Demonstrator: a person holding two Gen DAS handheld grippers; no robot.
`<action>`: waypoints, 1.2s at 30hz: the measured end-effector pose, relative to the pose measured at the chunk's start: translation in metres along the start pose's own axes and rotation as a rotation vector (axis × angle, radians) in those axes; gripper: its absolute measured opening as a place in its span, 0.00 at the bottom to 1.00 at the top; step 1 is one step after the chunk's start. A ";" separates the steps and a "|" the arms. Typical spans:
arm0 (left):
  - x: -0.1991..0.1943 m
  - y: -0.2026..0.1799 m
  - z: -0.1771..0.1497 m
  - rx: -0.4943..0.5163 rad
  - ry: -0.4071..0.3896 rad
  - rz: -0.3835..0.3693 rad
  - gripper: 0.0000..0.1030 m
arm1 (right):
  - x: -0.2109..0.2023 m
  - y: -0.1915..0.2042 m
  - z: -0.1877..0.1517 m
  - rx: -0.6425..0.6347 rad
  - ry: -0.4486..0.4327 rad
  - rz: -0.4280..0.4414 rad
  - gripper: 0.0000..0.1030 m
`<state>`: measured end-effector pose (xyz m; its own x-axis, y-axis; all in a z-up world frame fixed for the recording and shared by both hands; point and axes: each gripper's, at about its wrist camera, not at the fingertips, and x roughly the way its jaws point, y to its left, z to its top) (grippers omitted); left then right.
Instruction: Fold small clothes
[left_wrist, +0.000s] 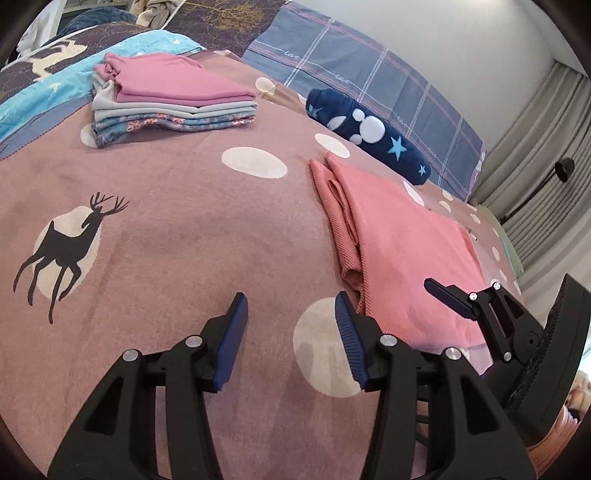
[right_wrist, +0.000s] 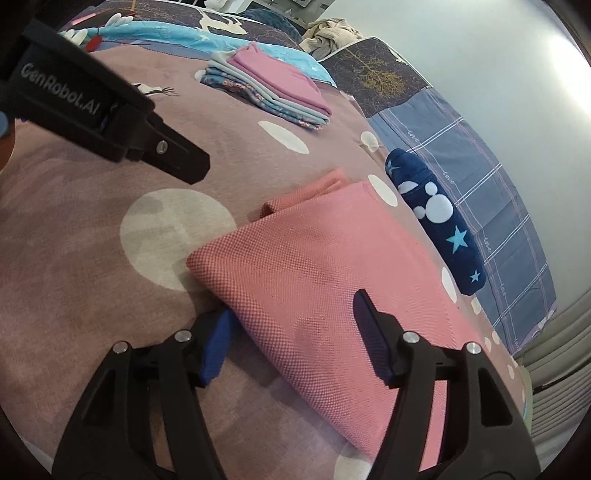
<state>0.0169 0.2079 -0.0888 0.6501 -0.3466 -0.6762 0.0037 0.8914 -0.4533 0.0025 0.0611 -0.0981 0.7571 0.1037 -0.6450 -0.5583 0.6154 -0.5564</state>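
Left wrist: left gripper (left_wrist: 291, 314) open, empty, over the bedspread (left_wrist: 166, 229); salmon garment (left_wrist: 402, 251) just beside. Right wrist: right gripper (right_wrist: 291, 325) open, straddling its near corner, pads not pressing. Soft, light, floppy; pinch the near edge corners.

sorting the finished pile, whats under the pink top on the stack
Under the pink top lie a grey folded piece and floral blue ones, resting on the bedspread. Only their edges show, so an exact count is hidden.
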 end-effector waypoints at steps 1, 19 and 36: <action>0.000 0.003 0.002 -0.014 -0.005 0.002 0.49 | 0.001 0.001 0.001 0.001 0.000 -0.002 0.62; 0.034 -0.016 0.055 0.016 0.129 -0.208 0.61 | 0.013 0.015 0.017 -0.056 0.004 -0.060 0.51; 0.170 -0.031 0.122 -0.089 0.330 -0.311 0.39 | 0.014 0.029 0.013 -0.082 0.004 -0.129 0.29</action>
<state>0.2203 0.1568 -0.1185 0.3515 -0.6812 -0.6421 0.0859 0.7065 -0.7025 0.0011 0.0900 -0.1164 0.8233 0.0245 -0.5671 -0.4821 0.5575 -0.6758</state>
